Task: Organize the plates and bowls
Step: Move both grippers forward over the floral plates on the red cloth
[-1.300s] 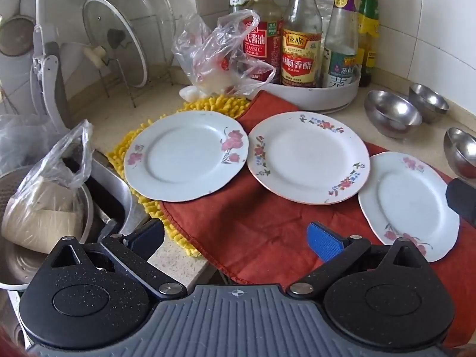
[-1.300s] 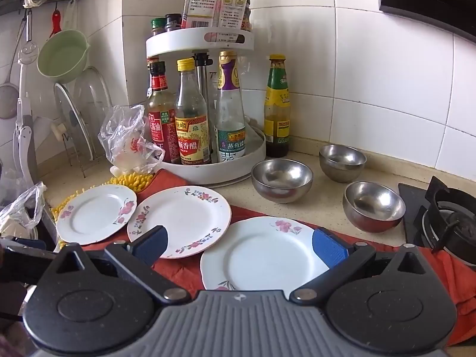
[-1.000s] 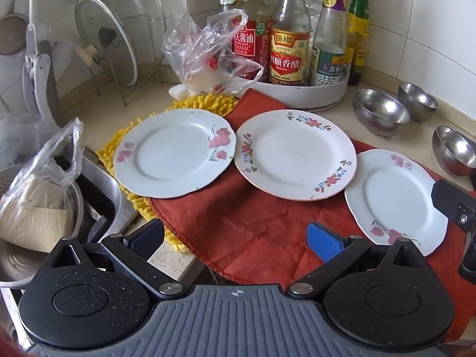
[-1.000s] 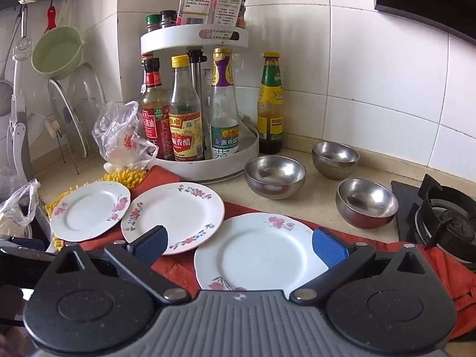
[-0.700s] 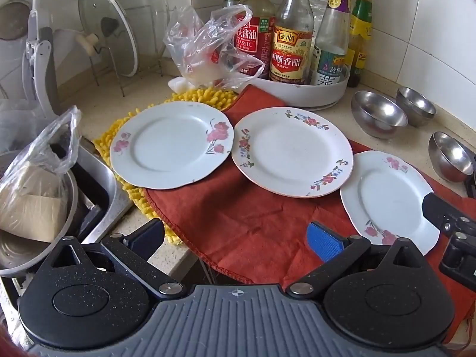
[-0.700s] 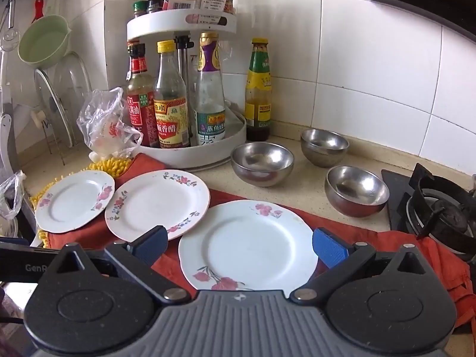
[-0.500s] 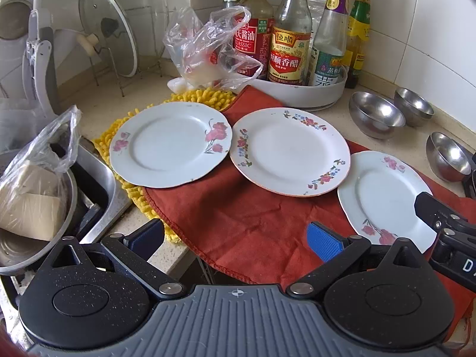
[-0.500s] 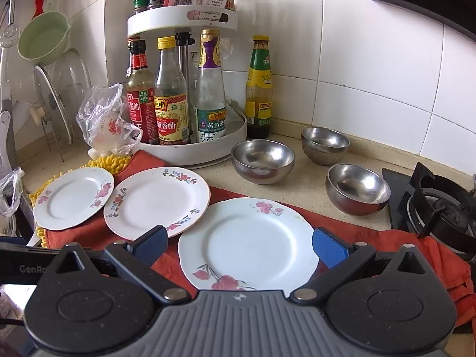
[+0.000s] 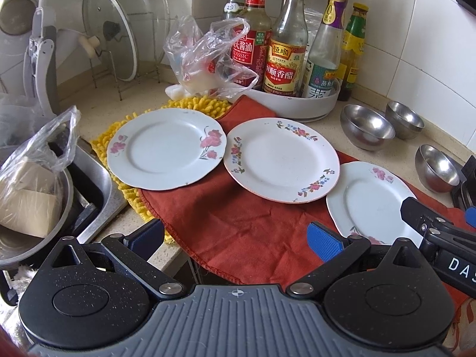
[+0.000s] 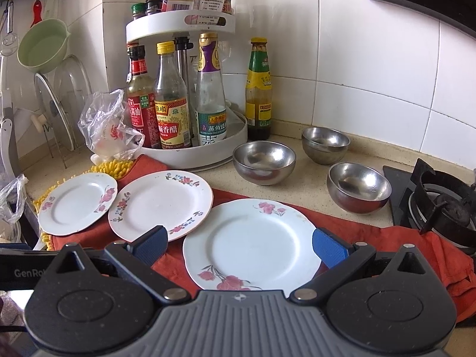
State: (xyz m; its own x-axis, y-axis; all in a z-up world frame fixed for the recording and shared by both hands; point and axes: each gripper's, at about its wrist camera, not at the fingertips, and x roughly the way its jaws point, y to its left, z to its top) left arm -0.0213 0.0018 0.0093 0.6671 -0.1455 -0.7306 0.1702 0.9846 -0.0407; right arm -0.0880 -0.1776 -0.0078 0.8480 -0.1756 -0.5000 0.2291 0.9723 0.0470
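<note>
Three white floral plates lie in a row on a red cloth (image 9: 238, 223): a left plate (image 9: 165, 148) (image 10: 77, 203), a middle plate (image 9: 281, 163) (image 10: 160, 202) and a right plate (image 9: 372, 202) (image 10: 253, 244). Three steel bowls (image 10: 264, 157) (image 10: 325, 144) (image 10: 358, 186) stand on the counter behind them. My left gripper (image 9: 235, 238) is open and empty, above the cloth's front edge. My right gripper (image 10: 239, 245) is open and empty, just over the near edge of the right plate; it also shows at the right edge of the left wrist view (image 9: 431, 226).
A white turntable rack (image 10: 205, 148) of sauce bottles and a plastic bag (image 10: 108, 128) stand at the back. A sink with a bagged pot (image 9: 32, 196) is at the left. A gas burner (image 10: 446, 205) is at the right. Glass lids (image 9: 110, 32) lean in a rack.
Both grippers have drifted slightly forward and down toward the plates. The right gripper has come farther into the left wrist view, over the right plate. Both stay open.
</note>
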